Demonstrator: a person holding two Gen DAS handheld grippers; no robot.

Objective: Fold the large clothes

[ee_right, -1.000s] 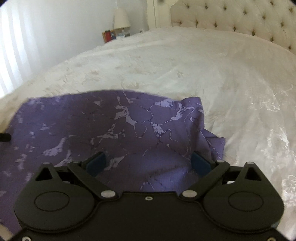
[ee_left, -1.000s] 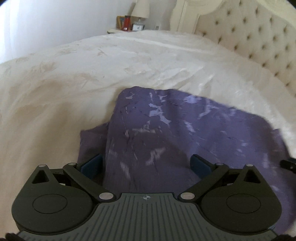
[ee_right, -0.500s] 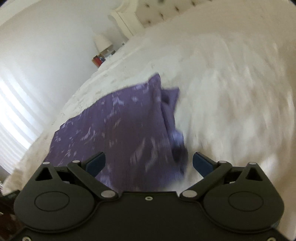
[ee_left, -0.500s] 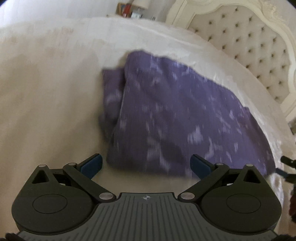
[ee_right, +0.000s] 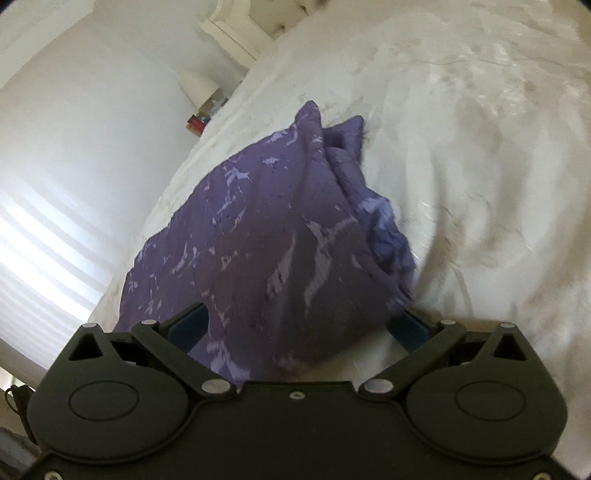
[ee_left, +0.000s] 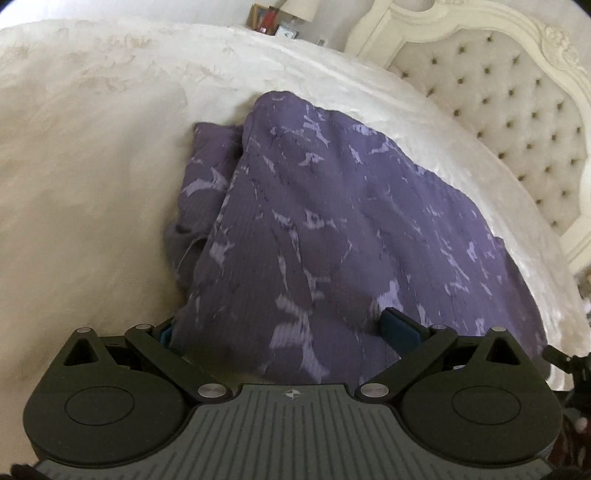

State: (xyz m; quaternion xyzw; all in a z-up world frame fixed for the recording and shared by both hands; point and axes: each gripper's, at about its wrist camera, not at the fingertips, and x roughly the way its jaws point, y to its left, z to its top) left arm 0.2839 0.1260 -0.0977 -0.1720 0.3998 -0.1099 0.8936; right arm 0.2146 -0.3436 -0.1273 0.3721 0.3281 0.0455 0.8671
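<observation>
On bed (ee_left: 92,166), purple garment (ee_left: 332,221) lies between spread fingers of left tool (ee_left: 280,332) and right tool (ee_right: 299,328), apparently ungripped.

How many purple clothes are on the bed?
1. One purple garment lies folded on the white bed, its near edge between both grippers' open fingers. More layers could be tucked underneath.

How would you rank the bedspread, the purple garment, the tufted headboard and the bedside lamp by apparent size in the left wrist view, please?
1. Bedspread
2. Purple garment, which lies nearer the camera
3. Tufted headboard, partly cut off
4. Bedside lamp, far off and cropped
</observation>
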